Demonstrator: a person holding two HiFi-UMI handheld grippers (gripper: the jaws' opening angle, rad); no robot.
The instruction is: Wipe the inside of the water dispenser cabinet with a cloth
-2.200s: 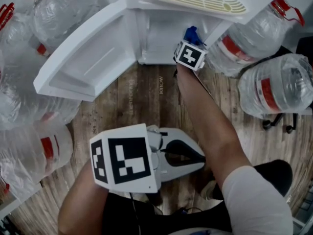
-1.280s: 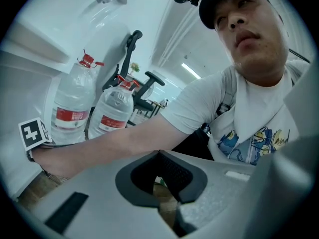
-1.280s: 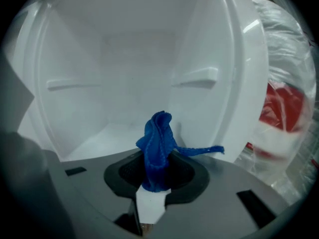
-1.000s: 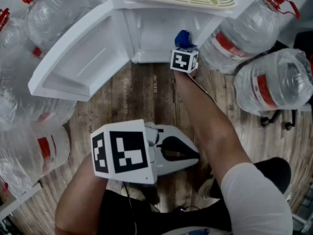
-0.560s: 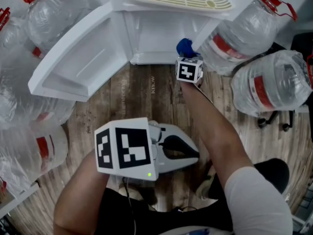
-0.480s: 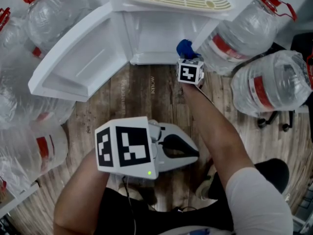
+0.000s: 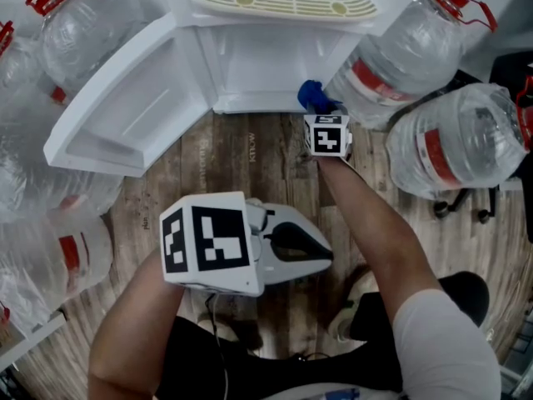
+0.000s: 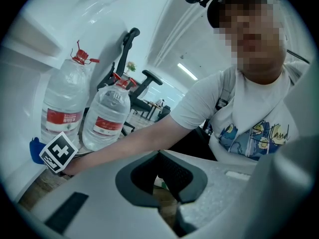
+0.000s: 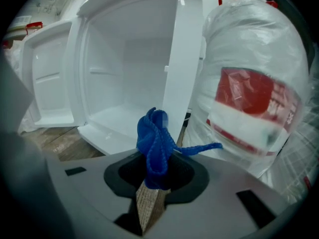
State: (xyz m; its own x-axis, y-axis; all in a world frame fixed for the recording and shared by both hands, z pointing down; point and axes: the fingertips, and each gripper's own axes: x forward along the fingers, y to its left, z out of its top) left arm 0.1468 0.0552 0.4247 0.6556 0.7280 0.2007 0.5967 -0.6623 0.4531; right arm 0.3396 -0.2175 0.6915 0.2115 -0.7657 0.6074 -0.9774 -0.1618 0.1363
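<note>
Cloth [image 9: 155, 148], blue, is clamped in my right gripper [image 9: 152, 185] at the open cabinet [image 9: 124, 68] front edge; my left gripper [image 8: 167, 195] hangs closed, empty, well apart.

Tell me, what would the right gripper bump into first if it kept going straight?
Probably the front edge of the cabinet's right wall: the right gripper, shut on the blue cloth, points about there. The open inside lies just left, a water bottle just right, so I'm unsure.
</note>
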